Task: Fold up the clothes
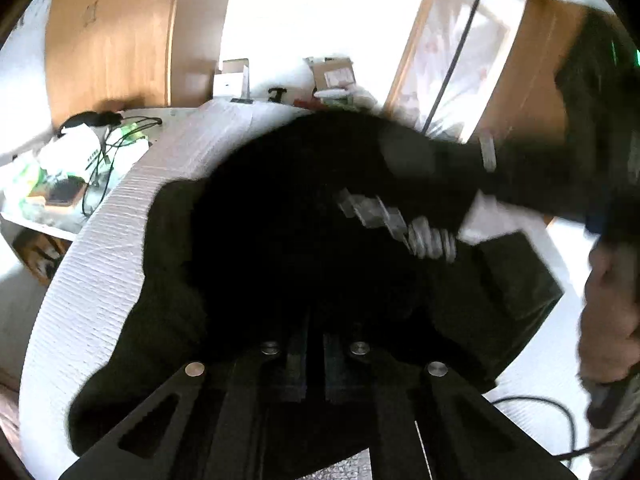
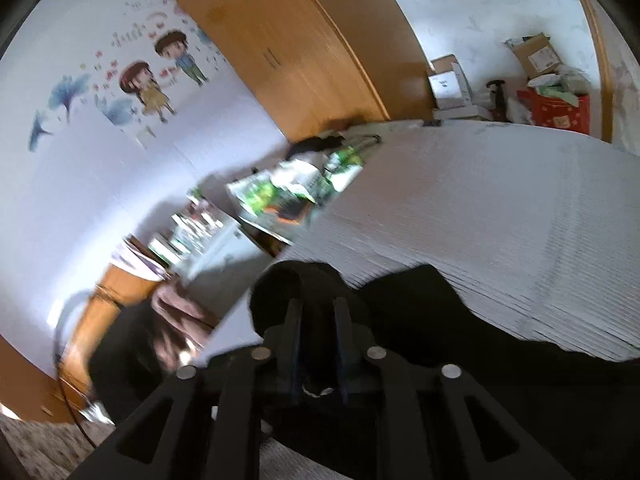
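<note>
A black garment [image 1: 260, 240] with a silver print [image 1: 400, 224] lies spread on the white ribbed bed cover [image 1: 100, 260]. My left gripper [image 1: 315, 332] rests on its near part, fingers drawn together and shut on the dark cloth. At the right edge a person's hand [image 1: 608, 312] holds the other tool, blurred, with cloth stretched toward it. In the right wrist view my right gripper [image 2: 317, 312] sits at an edge of the garment [image 2: 420, 320]. Its fingers stand a little apart, with a bunched fold between and above them. Whether the pads press on it is hard to see.
A cluttered side table [image 1: 72, 176] with cables and green packets stands beside the bed, also visible as the same table [image 2: 288, 188]. A wooden wardrobe [image 2: 280, 40] rises behind it. Boxes [image 2: 536, 60] are piled beyond the bed's far end. A black cable [image 1: 540, 404] loops at lower right.
</note>
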A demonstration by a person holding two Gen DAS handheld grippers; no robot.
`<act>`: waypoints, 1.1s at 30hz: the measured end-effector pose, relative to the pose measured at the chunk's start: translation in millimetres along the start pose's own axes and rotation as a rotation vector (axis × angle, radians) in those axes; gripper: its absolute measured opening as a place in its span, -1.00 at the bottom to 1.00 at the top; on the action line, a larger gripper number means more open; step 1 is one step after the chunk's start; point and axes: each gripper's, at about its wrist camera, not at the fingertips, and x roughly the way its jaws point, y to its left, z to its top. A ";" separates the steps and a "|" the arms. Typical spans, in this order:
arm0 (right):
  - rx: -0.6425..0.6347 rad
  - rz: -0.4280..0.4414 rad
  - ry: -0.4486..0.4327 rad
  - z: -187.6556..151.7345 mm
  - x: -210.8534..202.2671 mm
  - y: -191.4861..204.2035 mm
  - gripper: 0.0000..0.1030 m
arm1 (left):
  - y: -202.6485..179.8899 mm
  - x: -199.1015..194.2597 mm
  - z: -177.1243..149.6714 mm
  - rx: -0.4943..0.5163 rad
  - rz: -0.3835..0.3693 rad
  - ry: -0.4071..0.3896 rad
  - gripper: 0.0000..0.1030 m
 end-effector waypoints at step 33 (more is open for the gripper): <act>-0.439 -0.333 0.140 -121.4 -11.3 2.4 -0.20 | 72.6 -25.9 94.1 -0.369 -0.138 -0.195 -0.92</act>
